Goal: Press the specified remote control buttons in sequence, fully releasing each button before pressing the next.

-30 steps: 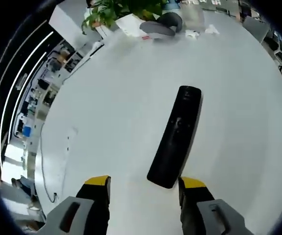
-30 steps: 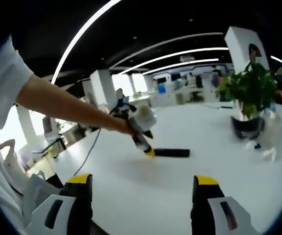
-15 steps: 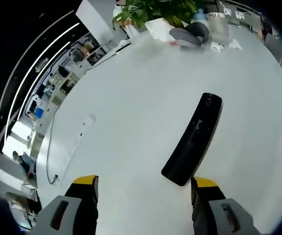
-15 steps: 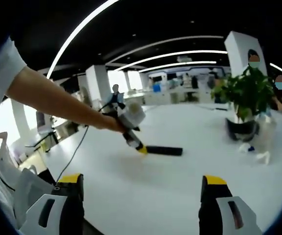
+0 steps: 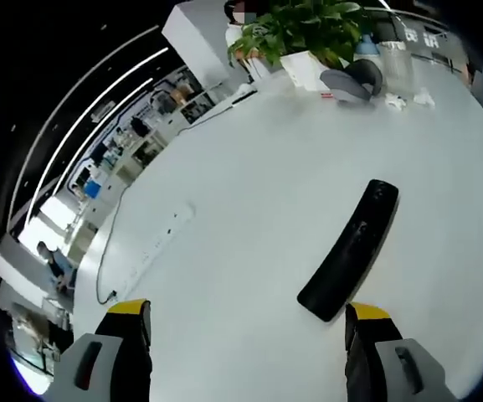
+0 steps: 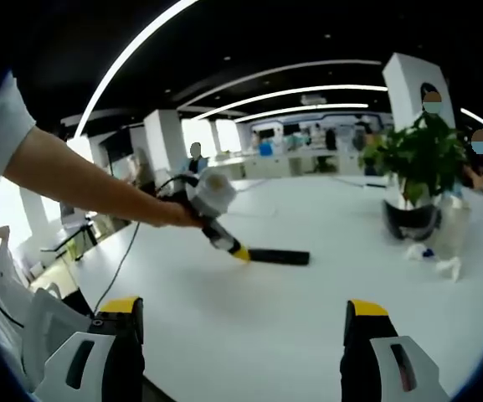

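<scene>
Two grippers, both with jaws spread apart and empty: the right gripper (image 6: 239, 335) hangs back, while the left gripper (image 5: 245, 335) hovers at the near end of the black remote (image 5: 350, 249) lying flat on the white table (image 5: 241, 218). A slanted press could slide the remote away.

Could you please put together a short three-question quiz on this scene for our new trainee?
1. True or false: the left claw is shut on the remote control.
2. In the right gripper view, the potted plant stands to which side of the remote? A) left B) right C) directly on it
3. Fill in: in the left gripper view, the remote lies flat on the white ____.

Key: 1 false, its jaws stand wide apart and the remote lies on the table. 2 B. 3 table.
</scene>
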Action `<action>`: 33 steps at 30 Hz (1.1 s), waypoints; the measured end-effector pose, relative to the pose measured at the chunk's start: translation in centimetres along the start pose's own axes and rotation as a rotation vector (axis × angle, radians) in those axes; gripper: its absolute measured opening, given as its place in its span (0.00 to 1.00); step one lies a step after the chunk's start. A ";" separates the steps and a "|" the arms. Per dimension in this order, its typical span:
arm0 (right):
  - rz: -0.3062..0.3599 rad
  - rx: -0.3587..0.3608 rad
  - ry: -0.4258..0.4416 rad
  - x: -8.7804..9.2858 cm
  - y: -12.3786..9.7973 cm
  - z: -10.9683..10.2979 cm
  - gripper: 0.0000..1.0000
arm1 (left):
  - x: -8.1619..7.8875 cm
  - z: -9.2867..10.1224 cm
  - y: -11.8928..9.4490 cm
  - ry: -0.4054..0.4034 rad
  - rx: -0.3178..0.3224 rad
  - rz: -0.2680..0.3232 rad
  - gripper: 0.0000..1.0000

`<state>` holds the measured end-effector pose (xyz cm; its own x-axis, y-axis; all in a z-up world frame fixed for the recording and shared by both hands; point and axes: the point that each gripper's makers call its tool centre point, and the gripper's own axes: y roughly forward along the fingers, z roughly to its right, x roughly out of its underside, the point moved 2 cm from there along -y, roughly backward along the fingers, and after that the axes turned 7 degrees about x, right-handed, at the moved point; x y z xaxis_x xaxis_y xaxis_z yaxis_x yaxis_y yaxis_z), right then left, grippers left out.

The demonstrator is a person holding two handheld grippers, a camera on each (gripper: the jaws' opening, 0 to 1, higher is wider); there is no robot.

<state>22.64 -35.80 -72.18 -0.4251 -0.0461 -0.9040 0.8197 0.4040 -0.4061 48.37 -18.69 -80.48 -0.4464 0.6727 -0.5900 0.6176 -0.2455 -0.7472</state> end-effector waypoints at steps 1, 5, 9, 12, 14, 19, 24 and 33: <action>0.001 0.000 0.001 0.0 0.0 0.0 0.99 | -0.1 -0.1 -0.3 -0.017 -0.005 0.016 1.00; 0.004 0.001 0.008 -0.1 -0.1 0.1 0.99 | -0.7 0.8 -2.1 -0.070 0.007 0.103 1.00; 0.004 -0.002 0.009 0.0 -0.1 0.0 0.99 | -0.5 1.5 -4.0 -0.100 0.009 0.150 1.00; 0.010 -0.003 0.013 -0.1 -0.2 0.0 0.99 | -0.4 1.7 -5.2 -0.148 0.003 0.184 1.00; 0.010 -0.006 0.014 -0.1 -0.3 0.0 0.99 | -0.8 1.9 -6.1 -0.177 0.008 0.224 1.00; 0.012 -0.007 0.022 -0.1 -0.3 0.0 0.99 | -1.6 2.8 -9.3 -0.193 0.015 0.311 1.00; 0.004 -0.014 0.035 0.0 -0.3 -0.1 0.99 | -1.2 3.7 -12.2 -0.280 0.012 0.377 1.00; 0.002 -0.030 0.028 0.1 -0.2 -0.4 0.97 | 1.0 4.7 -16.3 -0.352 0.007 0.475 1.00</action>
<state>22.27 -35.53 -72.08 -0.4346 -0.0197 -0.9004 0.8087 0.4314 -0.3998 34.85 -17.34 -70.31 -0.3105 0.2163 -0.9256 0.7987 -0.4686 -0.3774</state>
